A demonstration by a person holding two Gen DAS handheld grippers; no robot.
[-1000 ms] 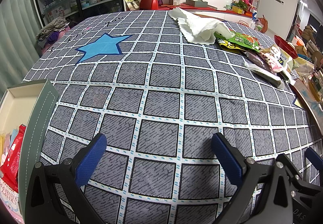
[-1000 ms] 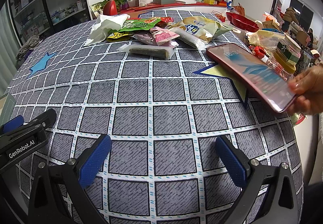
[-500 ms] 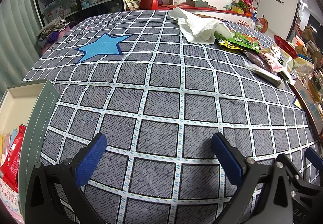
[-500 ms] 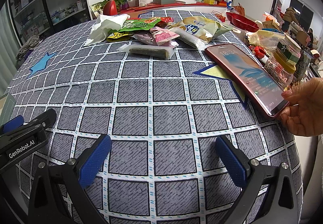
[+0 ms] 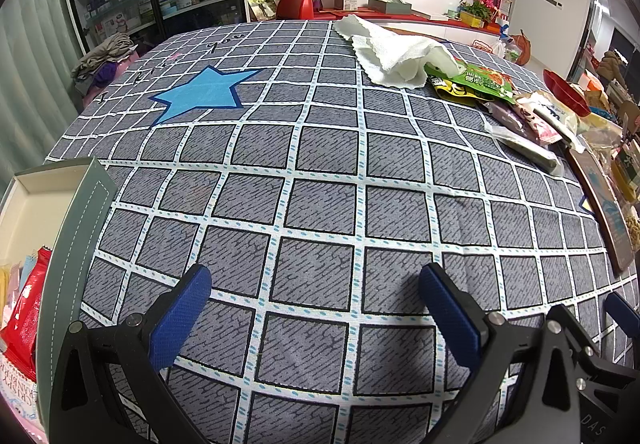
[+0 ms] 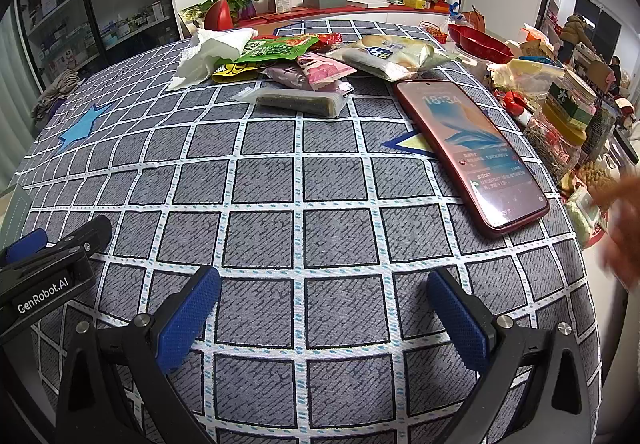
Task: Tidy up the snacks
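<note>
both grippers, left (image 5: 316, 304) and right (image 6: 322, 302), gaping empty, snack pile (image 6: 316, 59) beyond phone (image 6: 468, 151)

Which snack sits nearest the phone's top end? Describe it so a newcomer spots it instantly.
Start at the checked tablecloth and find the red phone lying face up on its right side. Just left of the phone's far end, in front of the snack pile, lies a long bar in a clear wrapper. Unlike the colourful packets behind it, it lies apart, see-through, with a dull green-brown filling.
</note>
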